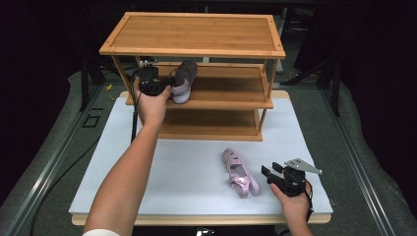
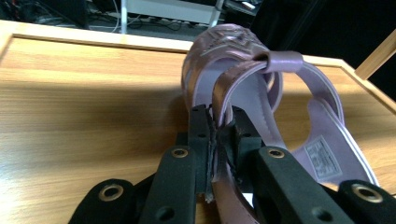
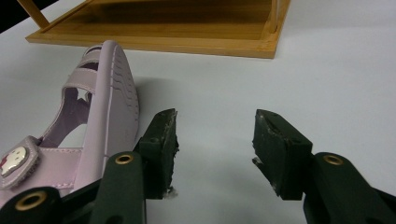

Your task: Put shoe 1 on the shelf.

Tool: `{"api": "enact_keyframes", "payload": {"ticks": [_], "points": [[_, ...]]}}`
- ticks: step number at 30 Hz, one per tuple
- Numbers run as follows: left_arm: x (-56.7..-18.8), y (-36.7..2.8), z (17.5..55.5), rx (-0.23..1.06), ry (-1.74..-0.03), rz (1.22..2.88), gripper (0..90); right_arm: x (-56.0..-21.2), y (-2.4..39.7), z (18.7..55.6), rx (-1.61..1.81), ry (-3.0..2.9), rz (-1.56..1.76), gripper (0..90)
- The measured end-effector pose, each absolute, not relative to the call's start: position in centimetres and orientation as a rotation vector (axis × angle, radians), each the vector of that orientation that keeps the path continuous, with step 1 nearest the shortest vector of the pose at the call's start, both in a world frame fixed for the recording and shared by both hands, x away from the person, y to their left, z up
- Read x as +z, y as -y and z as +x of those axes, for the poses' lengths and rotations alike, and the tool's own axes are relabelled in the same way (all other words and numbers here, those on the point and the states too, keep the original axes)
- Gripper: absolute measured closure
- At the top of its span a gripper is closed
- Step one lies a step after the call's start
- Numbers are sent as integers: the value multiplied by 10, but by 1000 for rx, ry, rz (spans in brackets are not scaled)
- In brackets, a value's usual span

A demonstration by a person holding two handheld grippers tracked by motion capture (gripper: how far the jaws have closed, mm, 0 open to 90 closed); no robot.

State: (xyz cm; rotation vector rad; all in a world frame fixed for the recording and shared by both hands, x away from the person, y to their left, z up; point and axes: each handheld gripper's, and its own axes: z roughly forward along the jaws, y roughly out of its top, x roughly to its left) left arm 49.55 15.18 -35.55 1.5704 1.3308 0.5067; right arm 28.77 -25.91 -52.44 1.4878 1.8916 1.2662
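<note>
A pink sandal (image 1: 184, 78) rests on the middle shelf (image 1: 231, 86) of a bamboo rack. My left gripper (image 1: 166, 86) is shut on its heel strap. In the left gripper view the jaws (image 2: 217, 119) pinch the strap, and the sandal (image 2: 322, 116) lies on the shelf board (image 2: 84, 107) beyond them. A second pink sandal (image 1: 239, 173) lies on its side on the white table top (image 1: 187, 167). My right gripper (image 1: 268, 172) stands open just right of it, holding nothing. In the right gripper view the sandal (image 3: 105, 98) lies beside the left jaw of the open gripper (image 3: 215, 140).
The three-tier bamboo rack (image 1: 196, 32) stands at the back of the white table; its bottom board (image 3: 187, 28) lies ahead of the right gripper. A black cable (image 1: 134, 118) hangs from the left gripper. Dark floor and rails surround the table.
</note>
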Motion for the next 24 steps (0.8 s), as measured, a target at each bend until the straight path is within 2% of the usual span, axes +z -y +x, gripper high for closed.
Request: {"api": "enact_keyframes", "payload": {"ticks": [5,10,14,24], "points": [[-354,-146,498,501,-1332,1579,798,-525,259,288,1270,-1895,1490,492],[-353,-145,499,456,-1331,1561,740,-525,259,288,1271,-1894,1486,492],[-350,-148,496,453,-1298,1536,628,-525,259,289,1273,-1897,1485,492],[-342,-151,483,468,-1229,1572,498,-524,258,288,1265,-1898,1480,492]]}}
